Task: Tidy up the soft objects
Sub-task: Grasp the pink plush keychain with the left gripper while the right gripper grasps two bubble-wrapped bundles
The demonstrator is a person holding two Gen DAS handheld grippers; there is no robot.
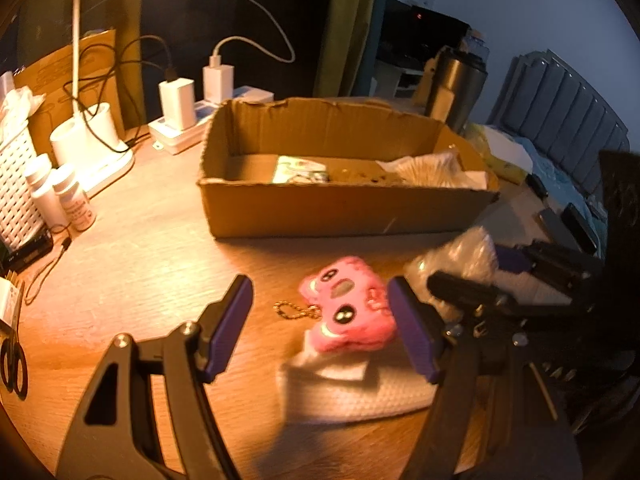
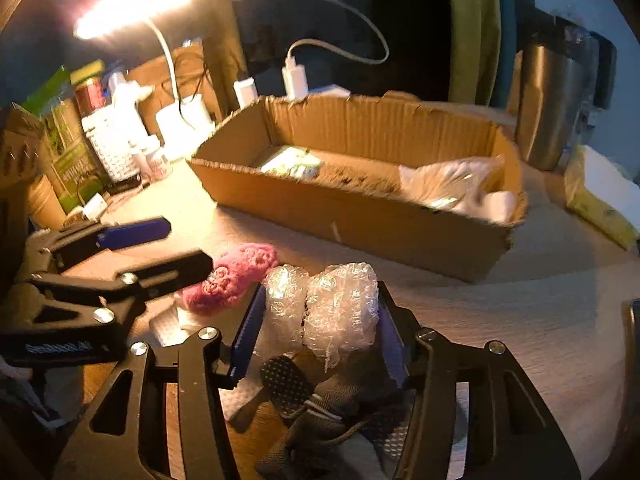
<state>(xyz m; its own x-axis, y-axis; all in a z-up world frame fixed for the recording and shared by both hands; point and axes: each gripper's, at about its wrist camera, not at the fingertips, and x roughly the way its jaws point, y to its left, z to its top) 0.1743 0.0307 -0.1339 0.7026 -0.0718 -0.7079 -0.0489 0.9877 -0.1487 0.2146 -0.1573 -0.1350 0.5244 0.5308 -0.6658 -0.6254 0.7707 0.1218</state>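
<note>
We see the pink plush keychain [image 1: 349, 309] low in the centre of the left wrist view, lying on a white paper towel [image 1: 360, 396] spread on the wooden bench [image 1: 152, 264]. Its gold bead chain [image 1: 294, 311] trails to the left onto the wood. The left gripper [image 1: 322, 330] frames the plush, its fingers [image 1: 230, 330] wide apart; the right-hand pad sits just beside the plush's edge, and we cannot tell whether it touches. The left-hand pad is well clear of it.

In the right wrist view, the bubble wrap bundle [image 2: 324, 312] sits at lower centre, between the fingers [image 2: 250, 330] of the right gripper [image 2: 320, 330]. Both pads lie against its sides, so we read the fingers as clamped on it. A dark patterned cloth [image 2: 320, 408] lies beneath, toward the bottom of the frame. The same plush [image 2: 232, 280] shows left of the bundle, with the left gripper [image 2: 160, 248] reaching in from the left edge.

Behind both things, across the middle of each frame, stands an open cardboard box [image 1: 340, 216]. Inside it, a printed packet [image 1: 300, 170] lies near the left end and a clear plastic bag [image 2: 452, 184] at the right end.

Further out: a lit desk lamp [image 2: 132, 4] at upper left, white chargers [image 1: 196, 92] on a power strip behind the box, a white slatted basket [image 1: 16, 184] and small bottles [image 1: 68, 200] at the left edge, scissors [image 1: 14, 364] at lower left, a steel tumbler [image 2: 548, 108] at upper right.
</note>
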